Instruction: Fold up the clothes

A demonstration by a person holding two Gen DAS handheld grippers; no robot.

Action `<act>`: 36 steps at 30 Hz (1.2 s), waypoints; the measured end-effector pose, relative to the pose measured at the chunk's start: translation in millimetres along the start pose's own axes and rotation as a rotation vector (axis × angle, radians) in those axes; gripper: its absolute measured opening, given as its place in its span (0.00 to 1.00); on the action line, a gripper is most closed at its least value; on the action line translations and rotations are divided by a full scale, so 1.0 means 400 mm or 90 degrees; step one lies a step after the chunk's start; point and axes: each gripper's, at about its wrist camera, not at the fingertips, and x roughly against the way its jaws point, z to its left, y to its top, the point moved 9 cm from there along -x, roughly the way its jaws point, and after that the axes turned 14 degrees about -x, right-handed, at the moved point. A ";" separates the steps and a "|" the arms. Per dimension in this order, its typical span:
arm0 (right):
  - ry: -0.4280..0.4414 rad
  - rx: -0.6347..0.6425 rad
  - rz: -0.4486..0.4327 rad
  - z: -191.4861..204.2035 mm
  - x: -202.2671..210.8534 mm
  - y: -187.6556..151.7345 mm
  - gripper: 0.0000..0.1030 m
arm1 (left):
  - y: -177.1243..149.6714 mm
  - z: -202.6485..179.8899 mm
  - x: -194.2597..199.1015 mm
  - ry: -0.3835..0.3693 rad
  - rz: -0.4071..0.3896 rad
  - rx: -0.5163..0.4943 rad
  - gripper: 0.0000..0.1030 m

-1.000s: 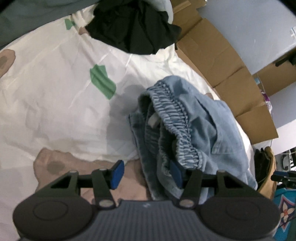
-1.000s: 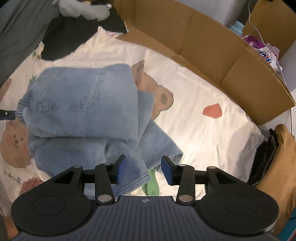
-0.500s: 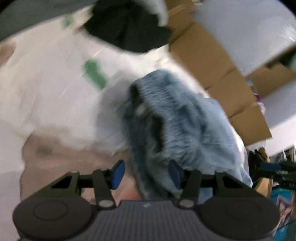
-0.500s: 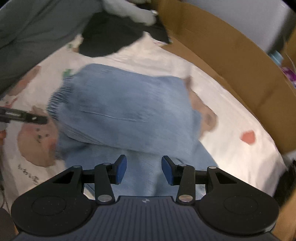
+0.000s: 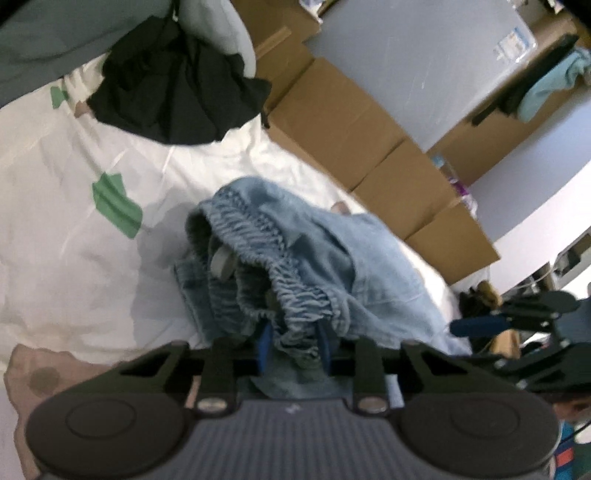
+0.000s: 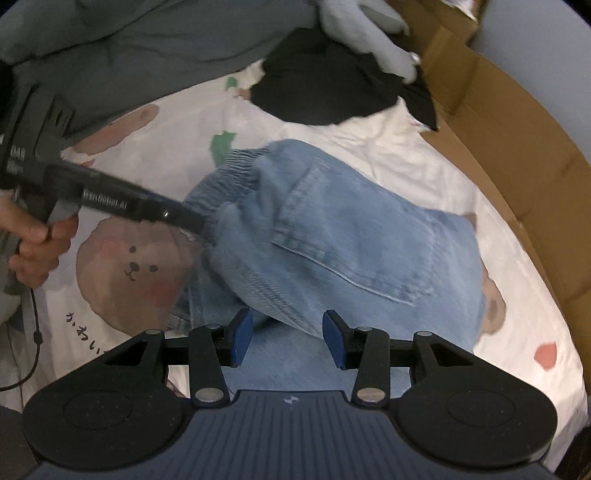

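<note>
Left gripper [image 5: 291, 347] has its blue pads drawn close together on the gathered elastic waistband [image 5: 291, 295] of a pair of light blue denim shorts [image 6: 354, 243]; a fold of the band is pinched between them. From the right wrist view the same tool [image 6: 184, 218] reaches in from the left, its tip buried in the waistband edge, a hand [image 6: 33, 240] wrapped round its grip. The shorts lie bunched on a white bedsheet printed with brown bears and green shapes [image 6: 140, 273], directly ahead of both tools, back pocket [image 6: 354, 236] facing up. Right gripper [image 6: 286, 336] stands with its blue pads wide apart, nothing between them, poised just over the near edge of the denim; whether a pad touches the cloth I cannot tell. In the left wrist view the right gripper [image 5: 480, 325] shows off to the right, beyond the shorts, blurred. Past the shorts, further from both tools, a crumpled black garment [image 5: 173, 85] sits on the sheet with a pale grey item [image 6: 369, 33] beside it. A wall of brown cardboard boxes [image 5: 351, 125] runs along the far right side of the bed. Grey-green bedding [image 6: 129, 48] heaps up at the far left.
</note>
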 end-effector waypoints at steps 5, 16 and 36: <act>0.008 0.061 -0.014 0.063 -0.027 0.027 0.48 | 0.046 -0.013 0.009 -0.010 -0.024 -0.017 0.24; -0.021 0.175 -0.056 0.106 -0.076 0.115 0.46 | 0.101 -0.009 0.005 -0.030 -0.064 -0.010 0.23; -0.070 0.255 -0.049 0.041 -0.121 0.205 0.11 | 0.119 0.043 0.052 0.002 -0.098 0.047 0.26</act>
